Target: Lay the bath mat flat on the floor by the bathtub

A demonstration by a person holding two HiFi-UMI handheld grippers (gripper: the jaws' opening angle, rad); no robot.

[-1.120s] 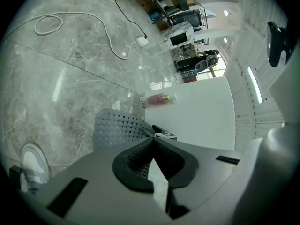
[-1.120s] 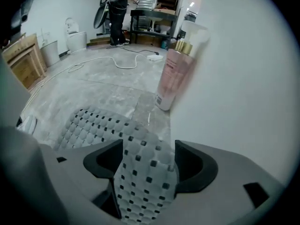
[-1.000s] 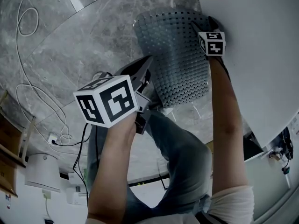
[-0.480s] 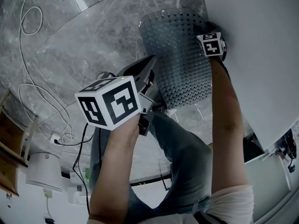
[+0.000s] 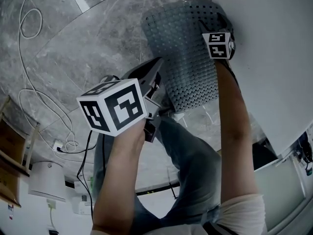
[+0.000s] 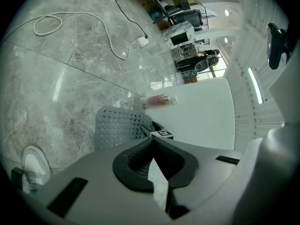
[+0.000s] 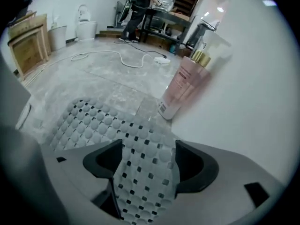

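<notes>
Squarely between right gripper (image 7: 147, 146) jaws: bath mat (image 7: 93, 121)

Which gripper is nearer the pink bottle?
Right. The right gripper, jaws just opened wider, bath mat between them, sits just short of the pink bottle; the left gripper is farther back.

Jaws of right tool (image 7: 147, 163) newly wider, bath mat (image 7: 93, 121) between them.

The grey left claw (image 6: 152, 140) carries a black-white cube (image 5: 113, 105).
</notes>
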